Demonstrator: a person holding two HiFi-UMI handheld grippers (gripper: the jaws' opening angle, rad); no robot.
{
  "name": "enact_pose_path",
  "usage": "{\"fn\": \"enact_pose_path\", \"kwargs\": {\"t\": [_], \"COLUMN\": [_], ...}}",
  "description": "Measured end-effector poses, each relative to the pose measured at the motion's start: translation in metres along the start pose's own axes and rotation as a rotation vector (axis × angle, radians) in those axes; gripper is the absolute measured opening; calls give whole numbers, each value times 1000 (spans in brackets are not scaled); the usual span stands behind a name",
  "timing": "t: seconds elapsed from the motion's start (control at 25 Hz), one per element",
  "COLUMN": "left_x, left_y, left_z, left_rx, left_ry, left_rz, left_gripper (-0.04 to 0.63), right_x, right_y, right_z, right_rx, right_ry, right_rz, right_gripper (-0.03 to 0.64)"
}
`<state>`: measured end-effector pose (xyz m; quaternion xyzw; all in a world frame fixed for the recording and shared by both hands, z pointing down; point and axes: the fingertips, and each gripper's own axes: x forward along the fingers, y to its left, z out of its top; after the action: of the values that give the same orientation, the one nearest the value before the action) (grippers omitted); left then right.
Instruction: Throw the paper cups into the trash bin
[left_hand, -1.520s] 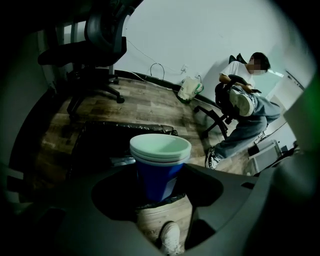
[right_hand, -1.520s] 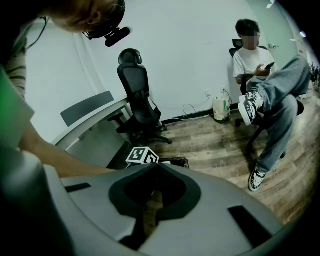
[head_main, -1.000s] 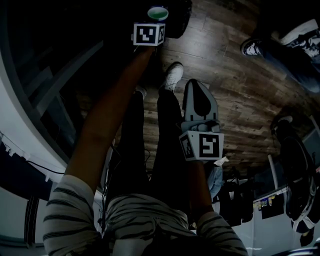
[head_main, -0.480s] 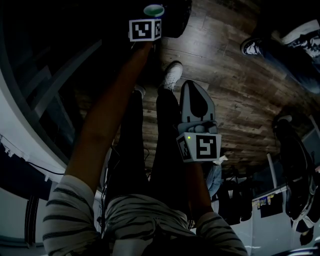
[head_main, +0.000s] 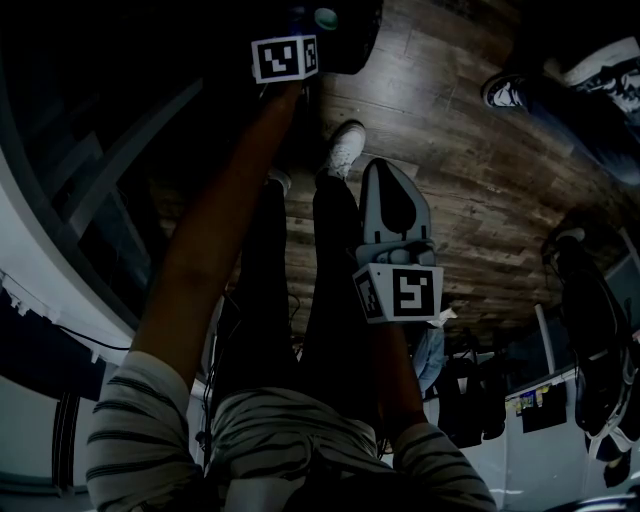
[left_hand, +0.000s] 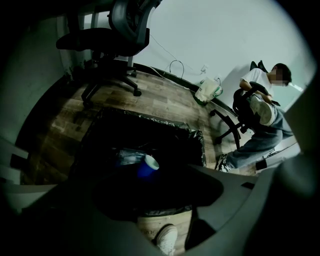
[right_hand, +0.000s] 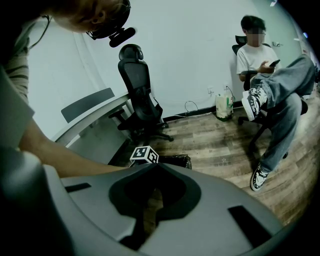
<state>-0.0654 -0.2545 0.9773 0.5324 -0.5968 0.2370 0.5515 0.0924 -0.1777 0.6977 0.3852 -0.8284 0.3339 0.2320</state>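
Note:
A blue paper cup (left_hand: 147, 166) lies on its side inside the black-bagged trash bin (left_hand: 192, 136), below my left gripper (left_hand: 150, 200) and apart from its jaws. In the head view the cup (head_main: 326, 17) shows as a small pale rim in the dark bin (head_main: 358, 45), just past the left gripper (head_main: 303, 25), which hangs open over the bin with nothing between its jaws. My right gripper (head_main: 386, 170) is lower, over the wooden floor, shut and empty. In the right gripper view its jaws (right_hand: 150, 169) meet at the tips, with the bin (right_hand: 176, 161) beyond.
A black office chair (left_hand: 120, 35) stands behind the bin. A seated person (left_hand: 260, 110) on another chair is to the right, with a white bag (left_hand: 207, 90) by the wall. A curved desk (right_hand: 90, 120) runs on the left. My own shoe (head_main: 347, 150) stands near the bin.
The cup sat at the left gripper's jaws over the bin; now it shows smaller and deeper, dropped into the bin. The left gripper shifted slightly left. The right gripper stayed put.

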Motion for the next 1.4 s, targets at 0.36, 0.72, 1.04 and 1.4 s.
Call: {"fn": "enact_pose_path", "kwargs": {"t": [0.36,0.72,1.04,1.4], "left_x": [-6,-22,-45,-88], "left_y": [-5,-12,-20,-30], "left_z": [0,10,22,34], "left_rx": [5,-4,8,23], "left_ry": [-9,-32,-56,-101], "left_rz": [-8,-11,3,3], "left_gripper": [281,247,180,106], "right_x": [-2,-9,-16,-34], "right_y": [2,4,8,22], "right_z": [1,8,26,45], "right_rx": [-10,-21,-42,-50], "right_ry": [4,-13,-32,-77], "right_rz": [-5,-8,-4,-18], "right_gripper": [17,18,18,18]}}
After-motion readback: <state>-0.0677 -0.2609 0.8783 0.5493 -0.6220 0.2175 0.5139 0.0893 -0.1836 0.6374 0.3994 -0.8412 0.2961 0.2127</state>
